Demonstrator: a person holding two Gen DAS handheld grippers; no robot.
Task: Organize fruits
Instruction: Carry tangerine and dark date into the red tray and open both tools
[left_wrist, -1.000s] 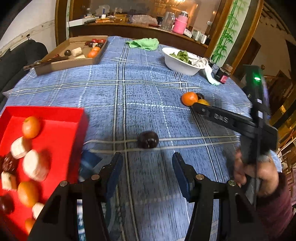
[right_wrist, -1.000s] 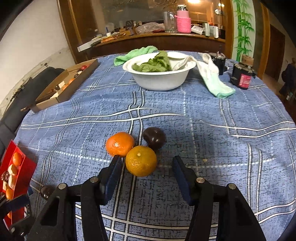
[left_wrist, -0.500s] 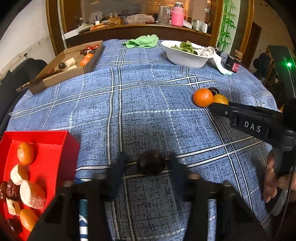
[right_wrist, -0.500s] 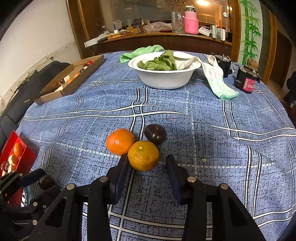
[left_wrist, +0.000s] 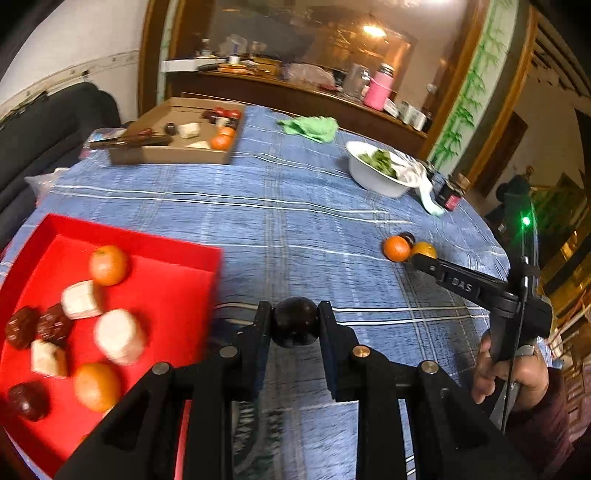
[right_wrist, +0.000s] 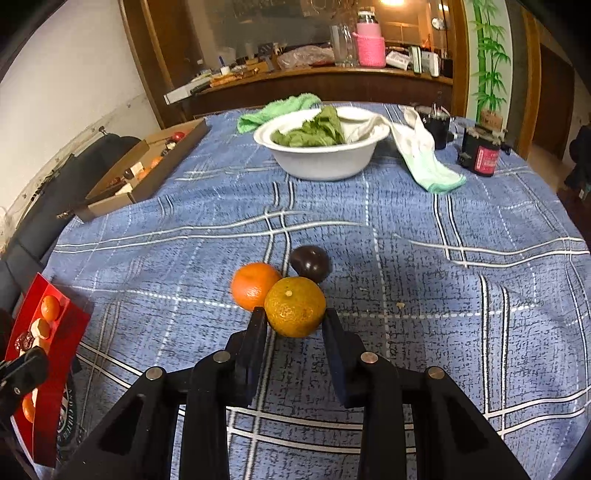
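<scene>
My left gripper (left_wrist: 294, 318) is shut on a dark round fruit (left_wrist: 295, 325) and holds it just right of the red tray (left_wrist: 177, 295), which holds several oranges, white pieces and dark red fruits. My right gripper (right_wrist: 295, 322) is shut on a yellow-orange mandarin (right_wrist: 295, 306) on the blue tablecloth. An orange mandarin (right_wrist: 253, 285) and a dark plum (right_wrist: 309, 263) lie touching it behind. The right gripper (left_wrist: 417, 260) also shows in the left wrist view, beside those fruits.
A cardboard box (left_wrist: 177, 147) with more fruit stands at the far left. A white bowl (right_wrist: 321, 155) of greens, a green cloth (right_wrist: 277, 109), a white cloth (right_wrist: 424, 158) and a small dark jar (right_wrist: 482, 157) stand at the back. The red tray's edge (right_wrist: 70, 332) shows at left.
My left gripper moved up to the dark fruit, shut on it and lifted it toward the tray. My right gripper advanced and shut on the yellow-orange mandarin.
</scene>
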